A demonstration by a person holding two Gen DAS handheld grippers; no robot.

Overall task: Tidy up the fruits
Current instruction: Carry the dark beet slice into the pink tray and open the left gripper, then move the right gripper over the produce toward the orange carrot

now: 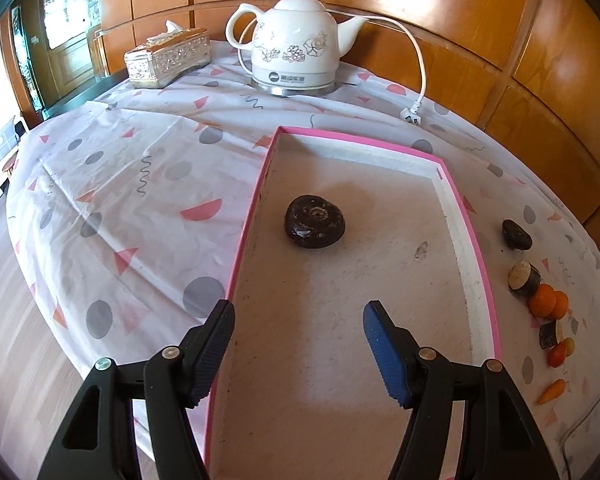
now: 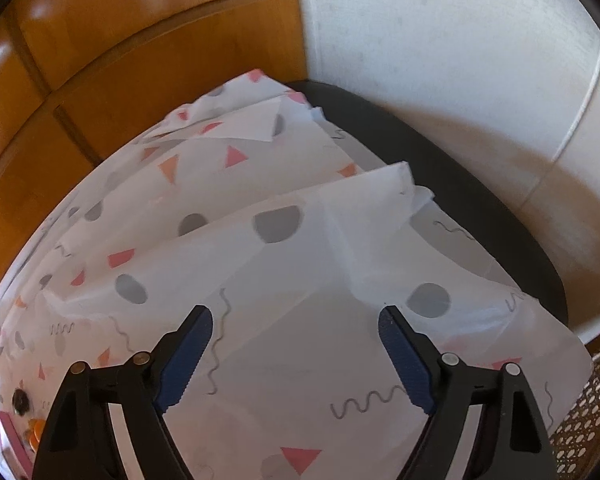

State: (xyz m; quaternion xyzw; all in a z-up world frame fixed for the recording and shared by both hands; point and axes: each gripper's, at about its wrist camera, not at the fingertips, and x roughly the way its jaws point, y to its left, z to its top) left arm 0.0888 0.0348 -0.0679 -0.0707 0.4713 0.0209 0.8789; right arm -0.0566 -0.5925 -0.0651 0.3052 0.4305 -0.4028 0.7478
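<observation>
A: How much room is there around the edges?

B: The pink-rimmed tray [image 1: 452, 216] lies on the surface under a patterned tablecloth [image 1: 132, 208]. Its left rim runs just beside the left tongs' [image 1: 298, 354] left finger, and left of that the cloth is bare out to the rounded edge, where it drops toward the wooden floor. Behind the tray stand a white ceramic electric kettle [image 1: 292, 52] and a silver tissue box [image 1: 168, 58], well apart from the tongs; the kettle's plug [image 1: 411, 116] lies loose near the tray's far right corner.

A: Any writing?

B: A logo and small characters on the kettle base, too small to read.

A: And the fruit?

B: One dark round fruit [image 1: 314, 222] sits in the tray, ahead of the left tongs, which are spread with nothing between them. More pieces line up on the cloth just right of the tray: a dark fruit [image 1: 516, 235], a cut dark piece [image 1: 523, 277], oranges [image 1: 547, 301] and a small carrot [image 1: 552, 391].

A: The right tongs [image 2: 296, 356]?

B: Spread and empty above rumpled cloth, near the surface's dark edge [image 2: 460, 168] and a white wall.
</observation>
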